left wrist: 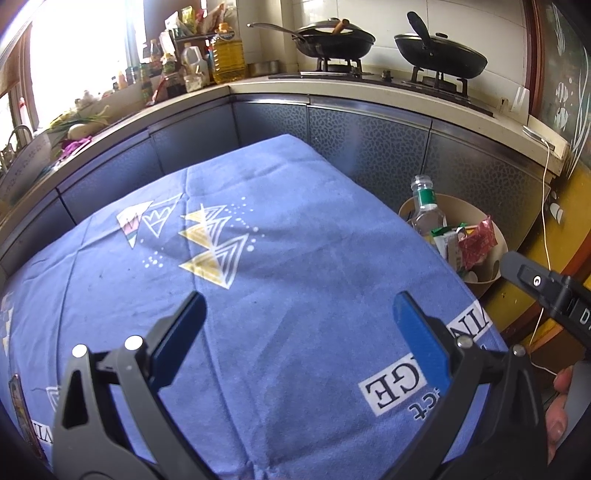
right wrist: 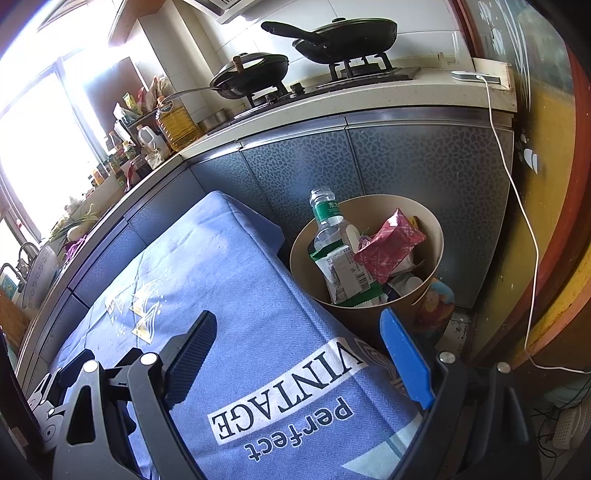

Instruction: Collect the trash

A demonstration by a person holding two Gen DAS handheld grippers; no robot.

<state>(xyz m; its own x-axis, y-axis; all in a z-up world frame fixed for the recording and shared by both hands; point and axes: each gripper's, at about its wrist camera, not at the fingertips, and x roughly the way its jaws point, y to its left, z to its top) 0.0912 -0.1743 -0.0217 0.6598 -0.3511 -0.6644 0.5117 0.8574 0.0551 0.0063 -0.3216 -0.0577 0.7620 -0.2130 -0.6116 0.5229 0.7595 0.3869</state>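
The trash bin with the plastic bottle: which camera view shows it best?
The right wrist view. There the trash bin shows its whole round rim, with the plastic bottle and wrappers inside. In the left wrist view it sits at the right edge, partly hidden by the blue cloth and the right hand-held gripper.

I am in a home kitchen. On the far bench a gas hob [left wrist: 373, 75] carries two black pans: a frying pan [left wrist: 334, 38] on the left burner and a wok [left wrist: 441, 55] on the right. Left of the hob stand a large cooking oil bottle [left wrist: 228, 55] and a crowd of sauce bottles [left wrist: 162, 70], with vegetables [left wrist: 79, 123] farther left, near a tap [left wrist: 20, 134] under a bright window [left wrist: 74, 48]. Grey patterned cabinet doors [left wrist: 369, 144] run below, white wall tiles [left wrist: 376, 14] behind.
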